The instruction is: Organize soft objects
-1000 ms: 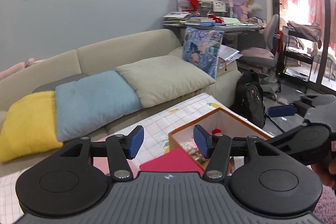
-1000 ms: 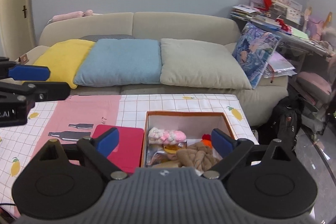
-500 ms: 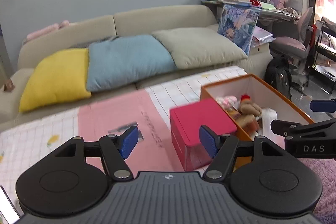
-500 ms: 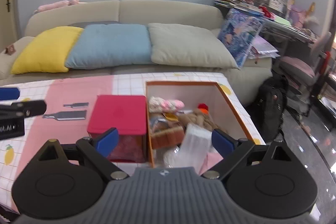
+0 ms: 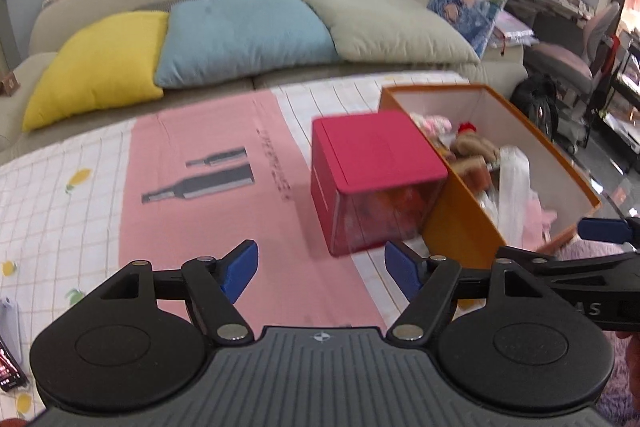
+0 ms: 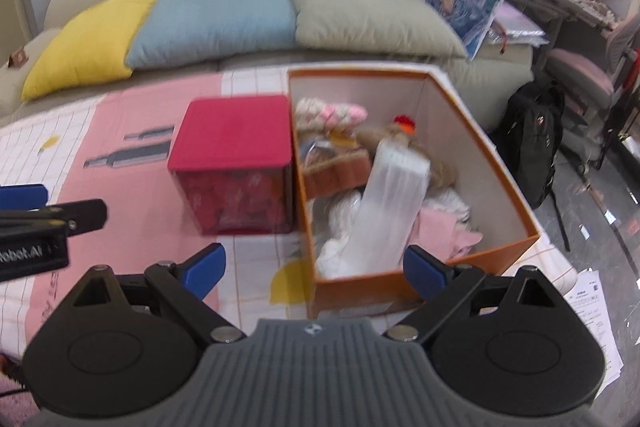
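Looking down from the left wrist, the left tongs (image 5: 320, 269) are opening, blue pads wide apart and empty, over a desk (image 5: 80, 195) covered by a pink and checked cloth. Ahead stands a red-lidded box (image 5: 372, 163), touching an orange box (image 5: 460, 223) to its right that holds soft objects (image 5: 472, 147); the right tongs (image 5: 600, 229) enter at the right edge. From the right wrist, the right tongs (image 6: 314, 269) stand wide apart and empty, just before the near wall of the orange box (image 6: 360, 287). Inside lie soft objects (image 6: 332, 111), including pink and cream yarn, brown plush, white and pink fabric, and a clear plastic packet (image 6: 392, 203). The red-lidded box (image 6: 236, 143) adjoins its left wall.
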`<state>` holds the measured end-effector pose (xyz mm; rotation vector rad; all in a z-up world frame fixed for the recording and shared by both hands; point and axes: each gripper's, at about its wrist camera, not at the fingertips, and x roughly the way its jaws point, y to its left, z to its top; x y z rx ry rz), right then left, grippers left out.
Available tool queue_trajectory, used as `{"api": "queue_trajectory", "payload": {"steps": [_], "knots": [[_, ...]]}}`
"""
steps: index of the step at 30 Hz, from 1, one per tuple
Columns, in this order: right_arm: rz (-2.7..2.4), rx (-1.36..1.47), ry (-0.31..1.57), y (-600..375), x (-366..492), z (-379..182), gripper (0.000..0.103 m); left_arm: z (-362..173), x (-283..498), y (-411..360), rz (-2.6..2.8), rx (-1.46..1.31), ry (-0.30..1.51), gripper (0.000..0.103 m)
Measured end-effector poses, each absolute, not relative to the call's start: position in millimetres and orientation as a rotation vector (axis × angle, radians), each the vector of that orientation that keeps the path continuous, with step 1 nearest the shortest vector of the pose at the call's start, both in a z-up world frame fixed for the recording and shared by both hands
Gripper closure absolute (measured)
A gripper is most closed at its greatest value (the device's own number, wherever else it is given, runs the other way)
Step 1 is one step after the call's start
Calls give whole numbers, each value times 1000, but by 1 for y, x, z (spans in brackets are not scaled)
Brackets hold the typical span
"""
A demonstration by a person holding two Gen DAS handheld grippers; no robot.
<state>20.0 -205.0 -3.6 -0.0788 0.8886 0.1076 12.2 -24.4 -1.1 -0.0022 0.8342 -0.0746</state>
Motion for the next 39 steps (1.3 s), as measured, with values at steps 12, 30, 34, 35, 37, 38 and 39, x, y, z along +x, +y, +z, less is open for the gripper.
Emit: {"api": "queue_trajectory", "payload": {"steps": [12, 30, 34, 35, 37, 38, 39], "knots": [[95, -80, 917, -205, 19, -8, 9, -4, 11, -24, -59, -17, 872, 18], [82, -90, 906, -205, 17, -7, 9, -3, 10, -19, -22, -28, 873, 18], [83, -93, 907, -204, 17, -7, 9, -3, 10, -19, -21, -28, 874, 18], [82, -93, 907, -204, 17, -7, 9, -3, 10, -19, -20, -27, 873, 18], [83, -92, 907, -204, 17, -7, 9, -3, 10, -19, -19, -24, 871, 18], [83, -91, 907, -204, 17, -7, 9, -2, 9, -19, -21, -24, 870, 18], [83, -92, 907, -204, 17, -7, 9, -2, 9, -19, -23, -25, 870, 18]]}}
